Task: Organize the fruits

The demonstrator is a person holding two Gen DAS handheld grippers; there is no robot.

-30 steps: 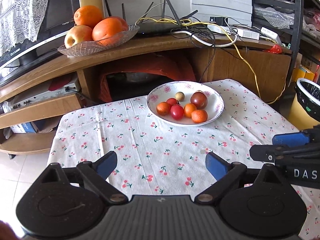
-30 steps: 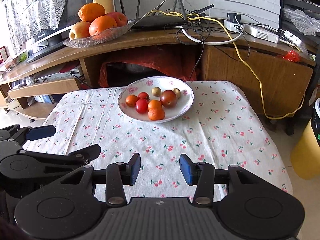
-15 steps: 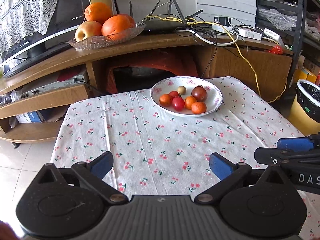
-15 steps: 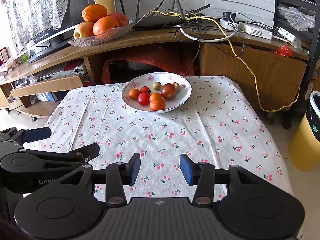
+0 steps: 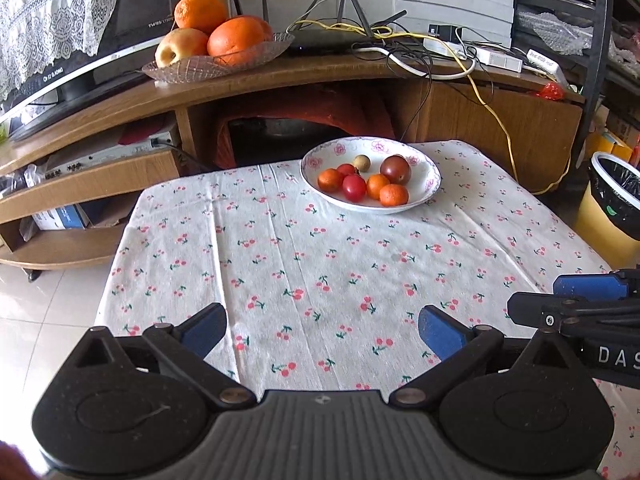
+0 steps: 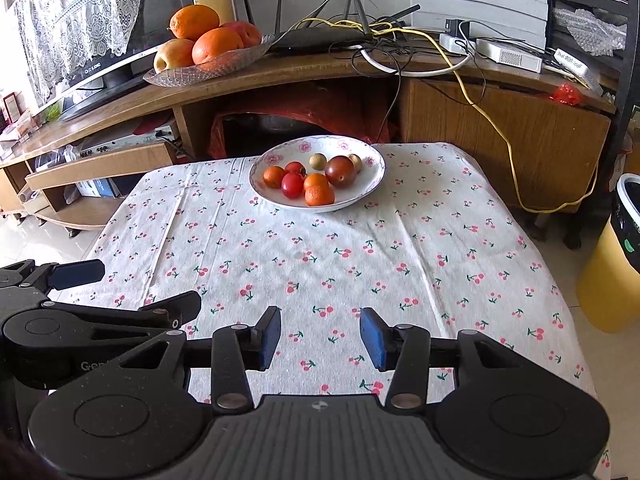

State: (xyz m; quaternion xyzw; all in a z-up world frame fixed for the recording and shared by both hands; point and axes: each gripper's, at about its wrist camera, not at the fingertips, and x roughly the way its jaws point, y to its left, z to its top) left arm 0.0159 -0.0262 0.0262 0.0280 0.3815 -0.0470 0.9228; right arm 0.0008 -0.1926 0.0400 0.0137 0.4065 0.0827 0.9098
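Observation:
A white flowered bowl (image 5: 429, 178) (image 6: 372, 168) sits at the far side of the cloth-covered table (image 5: 320, 264) (image 6: 340, 248). It holds several small fruits: red tomatoes (image 5: 354, 187) (image 6: 292, 185), small oranges (image 5: 394, 195) (image 6: 319, 195), a dark plum (image 5: 395, 169) (image 6: 340, 171) and a pale longan (image 5: 361, 161) (image 6: 318, 160). My left gripper (image 5: 322, 330) hangs over the near table edge, wide open and empty. My right gripper (image 6: 320, 338) is beside it, jaws a narrower gap apart, nothing between them.
A glass dish (image 5: 218, 64) (image 6: 200, 70) with oranges and apples rests on the wooden TV stand behind the table, next to a router and tangled cables (image 5: 400, 46). A yellow bin (image 5: 612, 216) (image 6: 616, 256) stands right of the table. Tiled floor lies at left.
Both grippers have drawn back from the bowl, which now looks smaller and farther away. Jaw openings are unchanged and nothing was picked up.

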